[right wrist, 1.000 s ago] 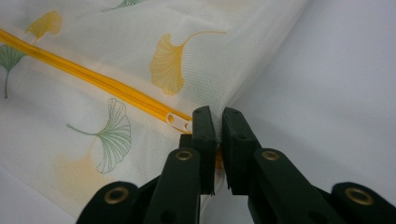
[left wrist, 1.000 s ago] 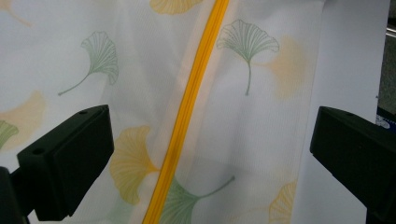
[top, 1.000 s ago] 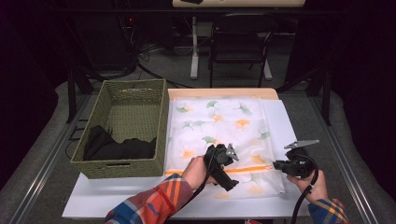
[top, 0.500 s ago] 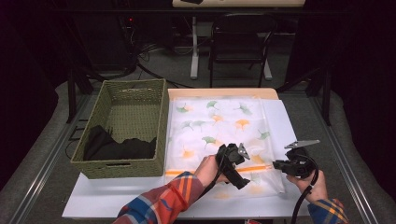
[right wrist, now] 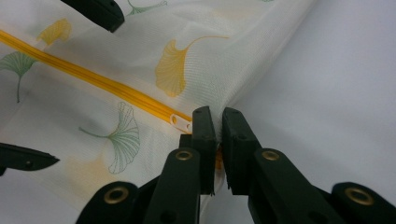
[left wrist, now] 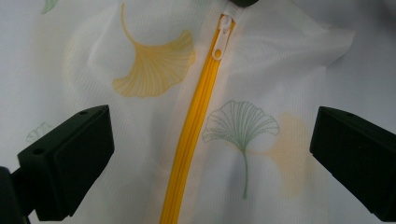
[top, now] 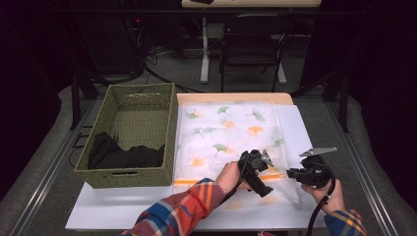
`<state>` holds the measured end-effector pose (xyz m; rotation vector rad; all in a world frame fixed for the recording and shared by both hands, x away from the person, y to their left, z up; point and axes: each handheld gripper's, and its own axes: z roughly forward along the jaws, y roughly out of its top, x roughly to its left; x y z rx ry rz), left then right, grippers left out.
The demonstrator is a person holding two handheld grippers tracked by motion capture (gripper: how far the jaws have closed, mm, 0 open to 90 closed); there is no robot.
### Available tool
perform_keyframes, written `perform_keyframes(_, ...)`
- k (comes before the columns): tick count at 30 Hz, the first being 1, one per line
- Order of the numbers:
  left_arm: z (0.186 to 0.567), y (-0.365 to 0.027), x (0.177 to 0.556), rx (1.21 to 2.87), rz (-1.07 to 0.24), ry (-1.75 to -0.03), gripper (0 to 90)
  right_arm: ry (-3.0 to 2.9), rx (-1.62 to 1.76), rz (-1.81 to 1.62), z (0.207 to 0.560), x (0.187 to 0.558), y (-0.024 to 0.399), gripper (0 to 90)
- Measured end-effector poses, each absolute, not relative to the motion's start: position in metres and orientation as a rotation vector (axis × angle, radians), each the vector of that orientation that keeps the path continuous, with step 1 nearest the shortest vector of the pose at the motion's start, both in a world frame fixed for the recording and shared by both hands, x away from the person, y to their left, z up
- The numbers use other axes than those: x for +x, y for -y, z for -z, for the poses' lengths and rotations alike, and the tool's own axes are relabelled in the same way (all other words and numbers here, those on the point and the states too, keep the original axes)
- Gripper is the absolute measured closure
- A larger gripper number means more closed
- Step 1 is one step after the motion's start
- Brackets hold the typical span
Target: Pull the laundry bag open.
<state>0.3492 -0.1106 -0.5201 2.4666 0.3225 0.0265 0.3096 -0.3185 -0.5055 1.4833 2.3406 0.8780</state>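
Over on the left sits the wicker basket (top: 129,135) with dark clothing (top: 118,155) in it, and just beside it the leaf-printed mesh bag (top: 231,132) lies flat on the white table (top: 123,209), its yellow zipper (left wrist: 191,135) running along the near edge, long axis across the table, pull tab (left wrist: 219,44) at the right-hand end. The left gripper (top: 263,174) hovers with jaws wide open astride the zipper, gripping nothing, so the smart play, I'd say, is to slide along to that tab and close squarely on it. At the right, the right gripper (right wrist: 217,128) is pinched tight on the bag's corner by the zipper's end and should hold taut and steady.
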Motion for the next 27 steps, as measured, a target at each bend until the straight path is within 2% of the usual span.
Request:
perform_keyframes(6,0.522,0.118,0.351,2.447,-0.019,-0.321,8.4,-2.338,1.472,-0.890,0.504,0.309,0.317,84.8)
perform_keyframes(21,0.523,0.127,0.349,2.411,-0.026,-0.293,48.1,-2.329,1.456,-0.913,0.501,0.307,0.315,84.9)
perform_keyframes(27,0.525,0.127,0.352,2.390,-0.034,-0.316,58.1,-2.325,1.440,-0.927,0.500,0.306,0.312,84.8)
